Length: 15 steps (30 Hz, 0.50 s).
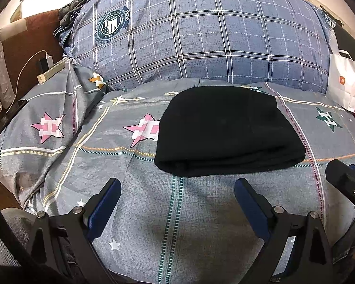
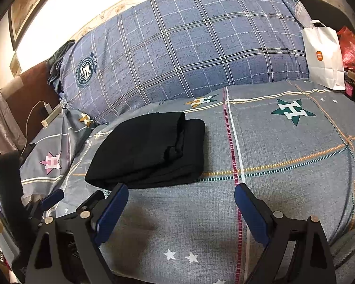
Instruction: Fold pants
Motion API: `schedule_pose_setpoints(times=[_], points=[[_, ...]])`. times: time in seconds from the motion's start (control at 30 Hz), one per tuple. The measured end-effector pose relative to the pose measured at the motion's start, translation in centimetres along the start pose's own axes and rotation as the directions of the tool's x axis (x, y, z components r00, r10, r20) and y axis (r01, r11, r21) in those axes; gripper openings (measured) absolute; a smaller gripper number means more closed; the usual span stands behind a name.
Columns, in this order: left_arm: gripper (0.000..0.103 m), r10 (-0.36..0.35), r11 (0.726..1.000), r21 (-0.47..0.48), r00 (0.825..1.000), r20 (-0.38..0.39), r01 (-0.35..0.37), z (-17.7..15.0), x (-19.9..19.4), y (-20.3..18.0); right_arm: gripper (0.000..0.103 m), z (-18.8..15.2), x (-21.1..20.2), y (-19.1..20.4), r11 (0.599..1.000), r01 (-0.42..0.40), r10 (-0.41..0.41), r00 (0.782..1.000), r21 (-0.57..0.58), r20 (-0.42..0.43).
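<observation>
In the left wrist view, a white power strip (image 1: 51, 72) with a plugged-in charger is seen at the 10 o'clock edge, on the bedside. The left gripper (image 1: 177, 189) is held low over the grey star-patterned bedsheet (image 1: 106, 165), with its two blue-padded fingers spread wide apart and nothing clamped between them. The black pants (image 1: 227, 130) are found folded into a compact stack on the sheet, at 12 to 1 o'clock from this gripper, just beyond the fingertips and not touched by them. A blue plaid duvet (image 1: 201, 35) is piled behind the pants. A white paper bag (image 1: 343, 82) is located at 3 o'clock.

In the right wrist view, the pants (image 2: 149, 151) are located at 10 to 11 o'clock from the right gripper (image 2: 181, 191). The near edge of the stack is seen just beside the tip of the left finger (image 2: 113, 206); contact cannot be confirmed. The right gripper is likewise held with fingers fully apart, over bare sheet (image 2: 284, 142). The paper bag (image 2: 324, 54) is seen at 2 o'clock, against the duvet (image 2: 189, 47).
</observation>
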<state>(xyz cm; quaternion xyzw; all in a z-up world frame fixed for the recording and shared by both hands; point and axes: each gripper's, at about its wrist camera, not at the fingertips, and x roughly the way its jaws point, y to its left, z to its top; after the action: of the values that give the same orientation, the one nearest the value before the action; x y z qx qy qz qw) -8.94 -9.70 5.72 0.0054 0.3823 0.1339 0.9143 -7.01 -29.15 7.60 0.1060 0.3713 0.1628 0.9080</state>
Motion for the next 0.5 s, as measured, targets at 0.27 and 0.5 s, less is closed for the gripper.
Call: schedule_pose_setpoints(times=[0.27, 0.5], points=[[0.096, -0.003, 1.0, -0.001, 1.0, 0.011, 0.003, 0.07, -0.23, 0.18, 0.093, -0.1, 0.05, 0.1, 1.0, 0.006, -0.006, 1.0, -0.004, -0.001], [0.096, -0.003, 1.0, 0.008, 1.0, 0.017, 0.002, 0.1, -0.32, 0.04, 0.093, -0.06, 0.05, 0.04, 1.0, 0.006, -0.006, 1.0, -0.004, -0.002]])
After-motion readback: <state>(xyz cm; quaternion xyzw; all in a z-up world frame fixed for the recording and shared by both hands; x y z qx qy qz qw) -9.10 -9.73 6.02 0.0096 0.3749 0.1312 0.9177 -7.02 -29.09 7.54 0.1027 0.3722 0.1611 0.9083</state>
